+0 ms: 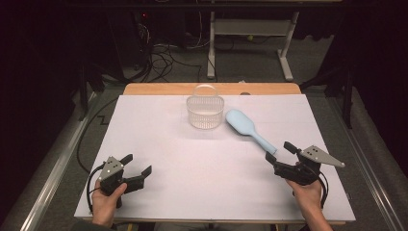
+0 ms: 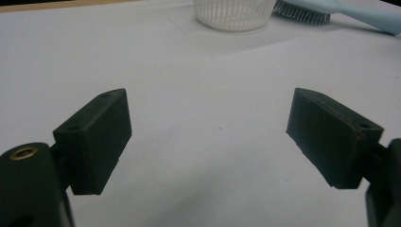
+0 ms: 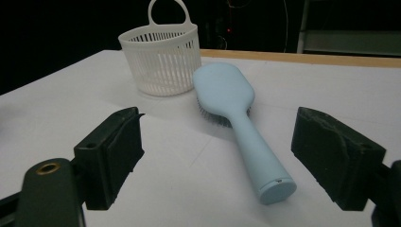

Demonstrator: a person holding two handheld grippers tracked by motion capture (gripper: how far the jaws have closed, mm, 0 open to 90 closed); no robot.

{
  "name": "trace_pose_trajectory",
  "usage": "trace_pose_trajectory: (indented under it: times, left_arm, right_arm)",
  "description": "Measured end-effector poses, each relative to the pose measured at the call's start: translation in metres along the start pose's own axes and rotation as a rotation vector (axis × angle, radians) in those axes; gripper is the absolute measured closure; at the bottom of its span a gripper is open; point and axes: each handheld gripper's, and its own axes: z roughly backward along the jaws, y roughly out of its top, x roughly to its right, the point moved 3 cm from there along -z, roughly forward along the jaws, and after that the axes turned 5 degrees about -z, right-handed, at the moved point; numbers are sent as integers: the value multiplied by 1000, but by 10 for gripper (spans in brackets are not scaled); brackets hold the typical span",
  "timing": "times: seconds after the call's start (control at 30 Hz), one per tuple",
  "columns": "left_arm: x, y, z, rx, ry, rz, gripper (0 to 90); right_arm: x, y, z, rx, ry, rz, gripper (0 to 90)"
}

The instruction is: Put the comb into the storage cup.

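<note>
right gripper (image 1: 279, 155) jaws spread wide, hairbrush (image 3: 239, 118) handle end just ahead between them, long axis running toward basket (image 1: 205, 111); left gripper (image 1: 137, 165) also released, well apart

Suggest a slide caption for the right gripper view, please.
Open black fingers frame the handle of a pale blue plastic hairbrush lying bristles-down beside a white slatted plastic basket.

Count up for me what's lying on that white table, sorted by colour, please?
White: 1, the slotted basket with a loop handle.
Light blue: 1, the hairbrush, lying bristles down beside the basket.
Black: 2, the hand-held left gripper and right gripper, both open.
Total: 4
</note>
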Motion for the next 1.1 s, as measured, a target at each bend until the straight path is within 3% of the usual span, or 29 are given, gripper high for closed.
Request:
trace_pose_trajectory:
  times: [0.5, 0.77, 1.1]
  left_arm:
    - [0, 0, -1, -1, -1, -2, 156]
    - [0, 0, -1, -1, 0, -1, 156]
    - [0, 0, -1, -4, 1, -4, 156]
  right_arm:
    - [2, 4, -19, -35, -9, -7, 175]
    - [6, 11, -29, -48, -10, -45, 173]
    - [7, 15, -42, -72, -20, -33, 173]
